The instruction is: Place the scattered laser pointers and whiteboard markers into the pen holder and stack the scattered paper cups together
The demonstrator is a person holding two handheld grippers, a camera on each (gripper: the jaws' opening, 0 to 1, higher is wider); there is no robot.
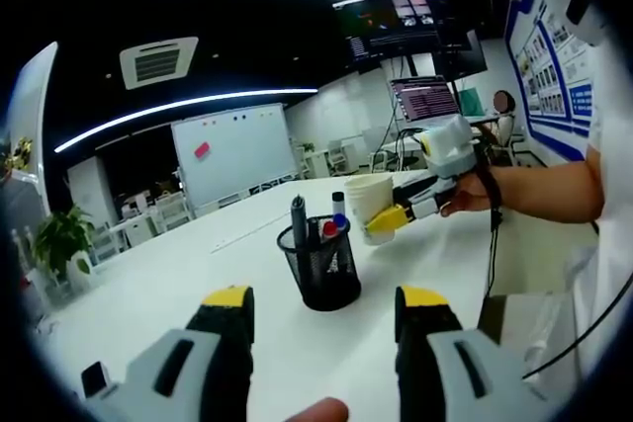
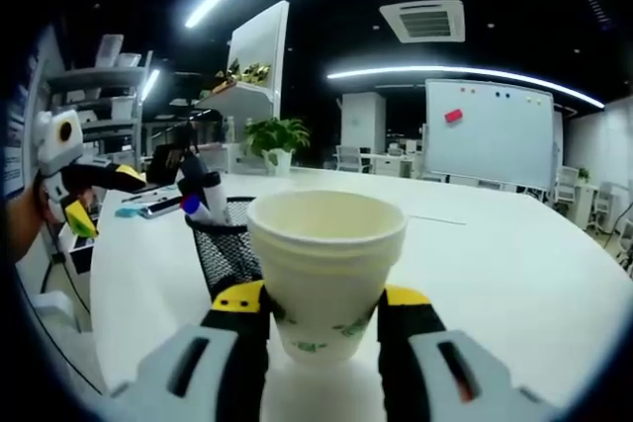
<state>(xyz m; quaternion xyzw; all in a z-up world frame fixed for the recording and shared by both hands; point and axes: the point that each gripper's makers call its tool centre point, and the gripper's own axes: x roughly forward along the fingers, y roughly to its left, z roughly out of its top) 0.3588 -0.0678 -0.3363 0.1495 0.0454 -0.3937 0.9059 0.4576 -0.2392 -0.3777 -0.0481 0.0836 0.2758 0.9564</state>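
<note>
The right gripper [image 2: 324, 308] clamped one paper cup [image 2: 326, 269] beside one mesh pen holder [image 1: 319, 264] on the white table [image 1: 247, 274]. The left gripper [image 1: 324, 308] stood wide open, empty. Markers [image 1: 329, 229] stood inside the holder; their number was unclear.

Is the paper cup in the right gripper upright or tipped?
Upright. The paper cup sits mouth-up between the right gripper's jaws, rim level, beside the mesh pen holder.

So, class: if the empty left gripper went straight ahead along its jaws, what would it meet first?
Most likely the black mesh pen holder standing on the white table, roughly between the left gripper jaws. The white paper cup sits further back and right; depth is uncertain.
</note>
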